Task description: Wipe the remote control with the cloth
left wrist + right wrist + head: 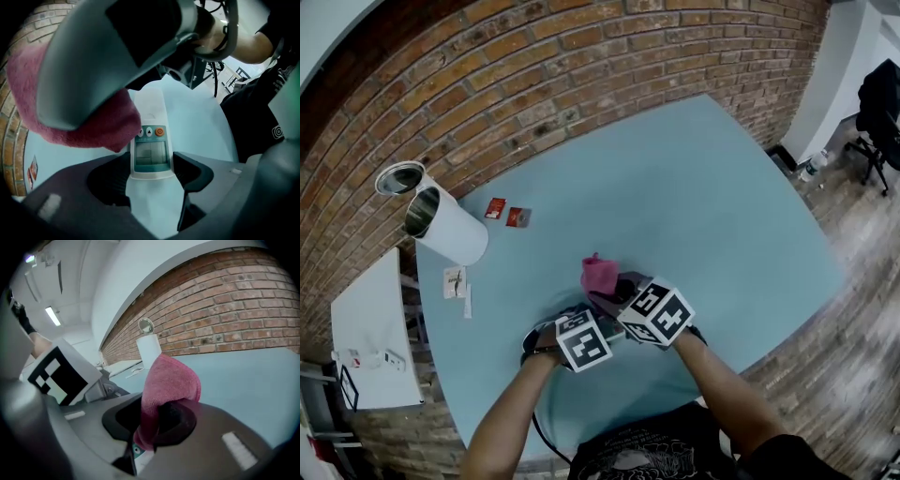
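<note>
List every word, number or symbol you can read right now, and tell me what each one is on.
No words or numbers are legible.
Power symbol: orange button on the remote control.
Up arrow: white button beside it; the next arrow button is half hidden by the cloth.
Remote's display: nothing readable.
Red packets and paper slips on the table: print too small to read.

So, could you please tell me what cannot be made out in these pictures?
Upper buttons of the remote control: left gripper view, covered by the pink cloth.
Most of the remote control: head view, beneath the left gripper and right gripper.
Print on the red packets: head view, too small.
Most of the remote control: right gripper view, under the cloth.
</note>
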Available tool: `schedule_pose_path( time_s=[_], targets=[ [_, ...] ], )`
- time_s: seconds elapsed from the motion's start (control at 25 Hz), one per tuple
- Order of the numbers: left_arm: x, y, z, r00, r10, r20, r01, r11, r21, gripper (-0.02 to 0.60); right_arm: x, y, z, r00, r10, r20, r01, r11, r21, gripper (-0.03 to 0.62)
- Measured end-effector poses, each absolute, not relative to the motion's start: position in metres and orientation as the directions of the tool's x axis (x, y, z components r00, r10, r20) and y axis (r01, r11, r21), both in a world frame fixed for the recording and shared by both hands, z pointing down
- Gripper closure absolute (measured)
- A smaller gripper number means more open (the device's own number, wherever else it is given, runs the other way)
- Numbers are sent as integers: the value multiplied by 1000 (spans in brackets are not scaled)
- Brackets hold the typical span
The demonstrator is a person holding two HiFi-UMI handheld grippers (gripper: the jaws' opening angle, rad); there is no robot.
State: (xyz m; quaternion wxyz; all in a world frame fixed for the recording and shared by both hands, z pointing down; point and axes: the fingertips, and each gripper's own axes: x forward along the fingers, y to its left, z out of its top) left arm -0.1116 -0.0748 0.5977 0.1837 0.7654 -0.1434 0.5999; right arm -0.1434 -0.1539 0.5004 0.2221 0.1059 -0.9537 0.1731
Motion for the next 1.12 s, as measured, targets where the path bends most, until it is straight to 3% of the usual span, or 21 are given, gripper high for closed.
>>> schedule_pose_path(
  time_s=[0.32, 1.12],
  targets=[
    [-112, -75, 598, 215, 13, 977, -448, -887, 111, 296, -159, -149, 529, -849, 12, 528, -152, 952, -267, 531],
    [-115, -76, 600, 142, 64, 988, -452, -884, 122, 295, -124, -181, 536, -862, -7, 508, -197, 927, -320, 531]
  ],
)
